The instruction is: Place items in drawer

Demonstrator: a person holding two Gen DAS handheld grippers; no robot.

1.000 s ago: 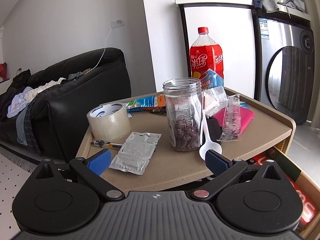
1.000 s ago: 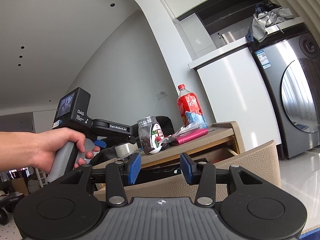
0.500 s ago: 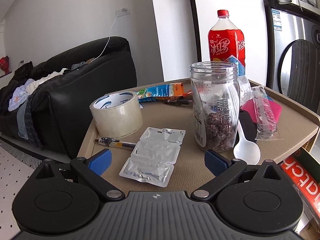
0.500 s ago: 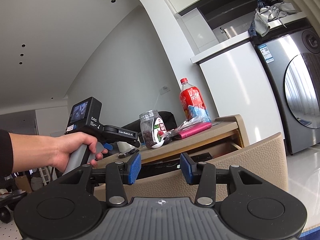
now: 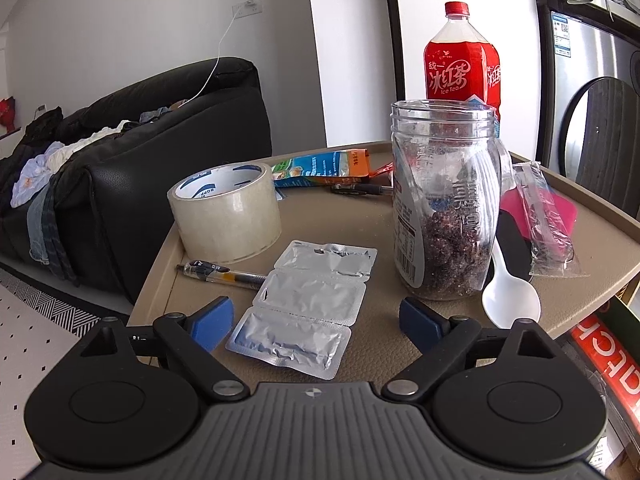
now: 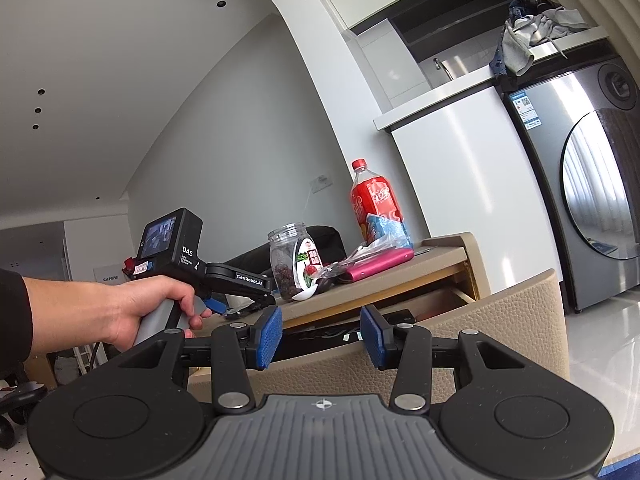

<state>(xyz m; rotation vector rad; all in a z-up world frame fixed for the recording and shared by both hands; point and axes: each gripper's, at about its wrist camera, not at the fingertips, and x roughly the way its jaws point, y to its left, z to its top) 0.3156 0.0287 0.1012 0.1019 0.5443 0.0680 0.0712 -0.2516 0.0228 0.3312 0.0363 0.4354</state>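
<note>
Fingers of my left gripper (image 5: 316,318) are spread wide and empty, blue pads either side of the crumpled silver foil blister strip (image 5: 306,306) on the tan leather-look tabletop (image 5: 320,216). Over the last second I've pushed this gripper in closer and lower: the strip sat ahead of the pads, now its near end lies between them, and the clear plastic jar of dark dried fruit (image 5: 446,208) has swung right and grown. My read: I'm lining up on the strip, but nothing is closed on it.

Right gripper (image 6: 321,338) fingers are parted about halfway, holding nothing, hovering just in front of the pulled-out tan drawer front (image 6: 460,344); that view barely shifted. Drawer is open; dark contents show behind its front, too dim to name.

On the top, none in the drawer:
- roll of clear packing tape (image 5: 226,210)
- clear-barrelled pen (image 5: 222,274) touching the strip's left edge
- white plastic spoon (image 5: 510,298) beside the jar
- red ice-tea bottle (image 5: 462,60) at the back
- pink flat case (image 5: 558,210) under a clear wrapper

Next call: pads must drop flat to the tabletop, since the foil is thin and slippery and could skid or drag the pen.
</note>
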